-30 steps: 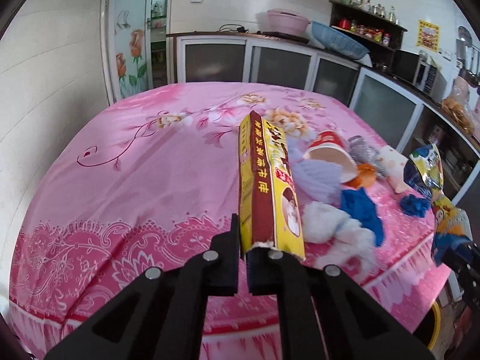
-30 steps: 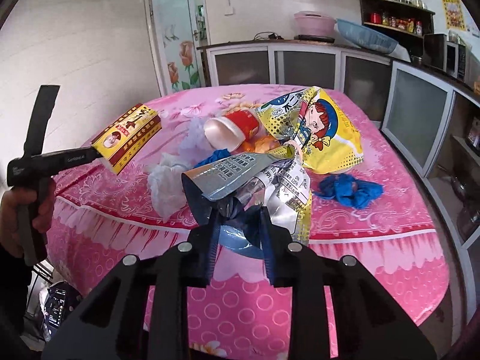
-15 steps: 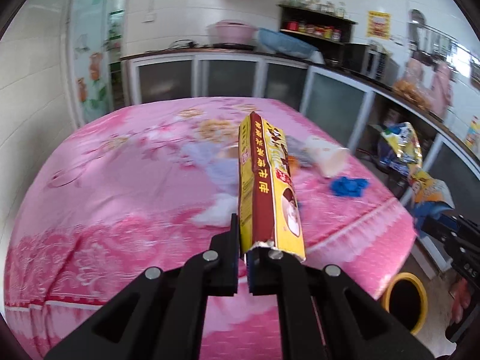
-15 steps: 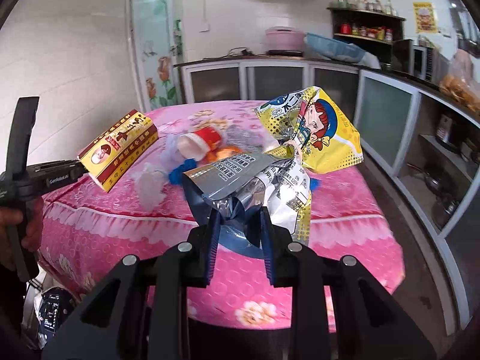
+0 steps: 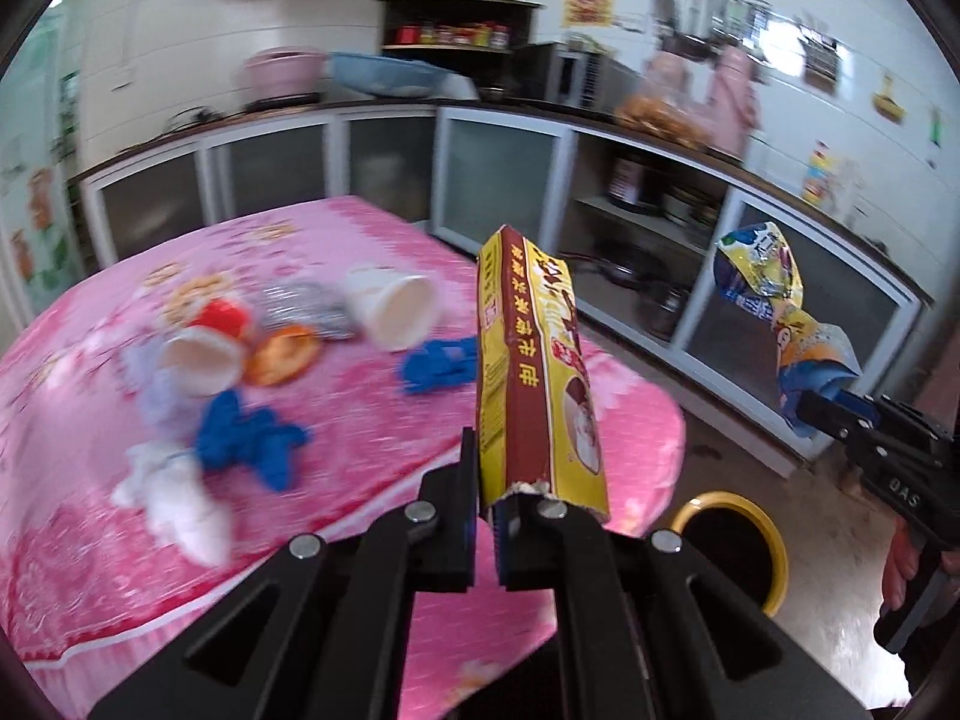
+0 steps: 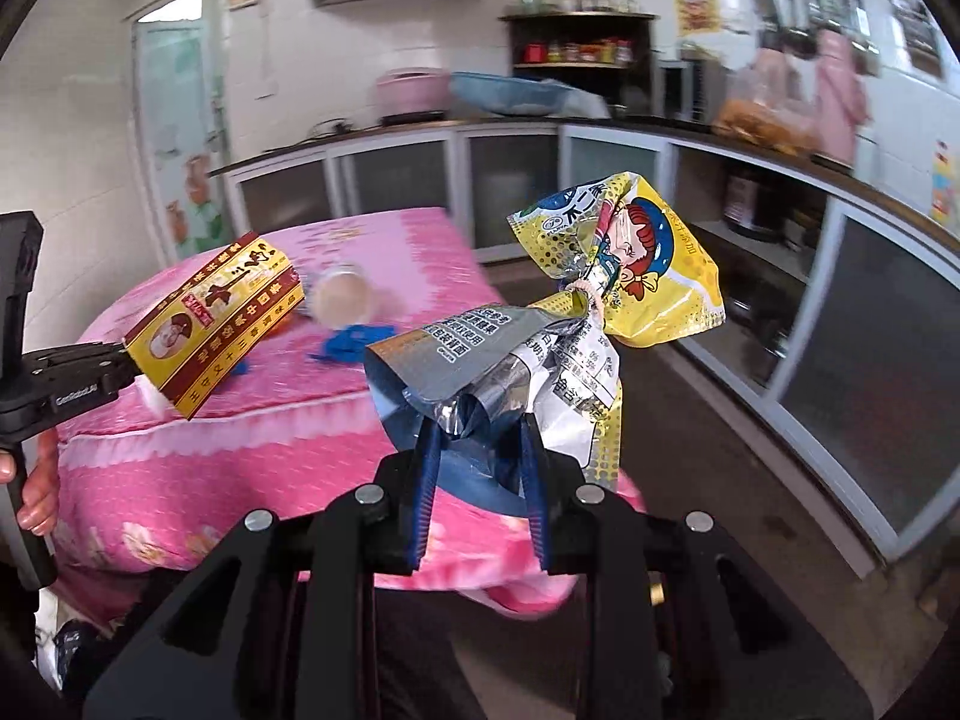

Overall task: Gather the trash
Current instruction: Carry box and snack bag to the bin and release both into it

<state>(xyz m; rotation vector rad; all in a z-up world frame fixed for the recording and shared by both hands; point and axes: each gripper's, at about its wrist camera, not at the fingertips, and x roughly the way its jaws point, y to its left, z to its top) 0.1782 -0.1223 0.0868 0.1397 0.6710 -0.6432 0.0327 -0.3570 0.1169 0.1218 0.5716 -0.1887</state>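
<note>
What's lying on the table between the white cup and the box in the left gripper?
In the left wrist view, a crumpled blue glove lies on the pink cloth between the white cup and the box; nothing else shows there.

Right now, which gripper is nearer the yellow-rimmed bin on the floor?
Right, probably. The right gripper, holding the snack bag, hangs nearly above the bin; the left gripper, clamping the box, sits beside the table edge.
</note>
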